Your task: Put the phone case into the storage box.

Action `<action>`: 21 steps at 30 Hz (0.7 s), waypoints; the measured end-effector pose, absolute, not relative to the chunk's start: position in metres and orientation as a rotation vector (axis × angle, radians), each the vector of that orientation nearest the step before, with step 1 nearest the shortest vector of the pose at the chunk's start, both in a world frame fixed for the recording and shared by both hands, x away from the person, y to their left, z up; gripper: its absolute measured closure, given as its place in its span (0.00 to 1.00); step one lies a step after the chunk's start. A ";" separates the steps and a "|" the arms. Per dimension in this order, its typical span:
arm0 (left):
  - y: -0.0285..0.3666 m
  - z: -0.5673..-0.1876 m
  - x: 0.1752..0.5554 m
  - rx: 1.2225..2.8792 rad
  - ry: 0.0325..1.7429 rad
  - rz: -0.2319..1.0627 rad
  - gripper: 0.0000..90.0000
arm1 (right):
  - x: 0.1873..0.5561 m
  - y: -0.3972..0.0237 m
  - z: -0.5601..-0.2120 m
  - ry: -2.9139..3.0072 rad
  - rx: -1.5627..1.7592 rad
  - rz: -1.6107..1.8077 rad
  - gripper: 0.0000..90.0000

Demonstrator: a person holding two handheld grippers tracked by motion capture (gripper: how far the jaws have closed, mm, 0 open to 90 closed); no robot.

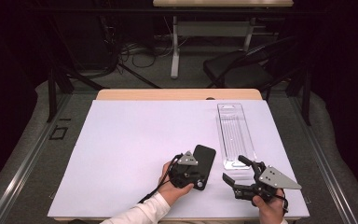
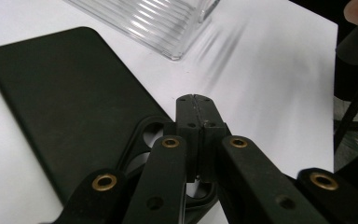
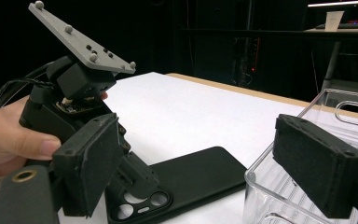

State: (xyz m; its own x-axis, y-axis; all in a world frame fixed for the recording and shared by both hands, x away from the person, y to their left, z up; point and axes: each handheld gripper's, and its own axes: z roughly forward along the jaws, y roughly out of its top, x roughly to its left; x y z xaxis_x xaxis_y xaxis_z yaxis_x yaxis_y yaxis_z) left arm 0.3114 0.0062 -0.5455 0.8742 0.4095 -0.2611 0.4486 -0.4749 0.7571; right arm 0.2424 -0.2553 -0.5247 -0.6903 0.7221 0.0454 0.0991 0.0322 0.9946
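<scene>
Two grippers sit low in the high view. Left gripper, lower centre, has its jaws pressed together with nothing between them, tips over the camera-cutout end of the black phone case. Case lies flat on the white table sheet, just left of the clear plastic tray. Right gripper, lower right, jaws spread wide, holding nothing, beside the tray's near end.

A black phone case lies flat on the white tabletop, back up, its camera cutout at the end nearest the person. It is matte, with rounded corners, and sits just left of a clear ribbed tray, apart from it.
</scene>
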 end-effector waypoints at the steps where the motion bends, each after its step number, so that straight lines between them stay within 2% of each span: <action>1: 0.004 -0.547 0.310 2.131 0.609 -0.063 1.00 | 0.242 -0.255 -0.525 1.837 0.830 1.702 0.16; 21: -0.010 -0.560 0.302 2.195 0.584 -0.068 1.00 | 0.243 -0.255 -0.525 1.839 0.828 1.704 0.16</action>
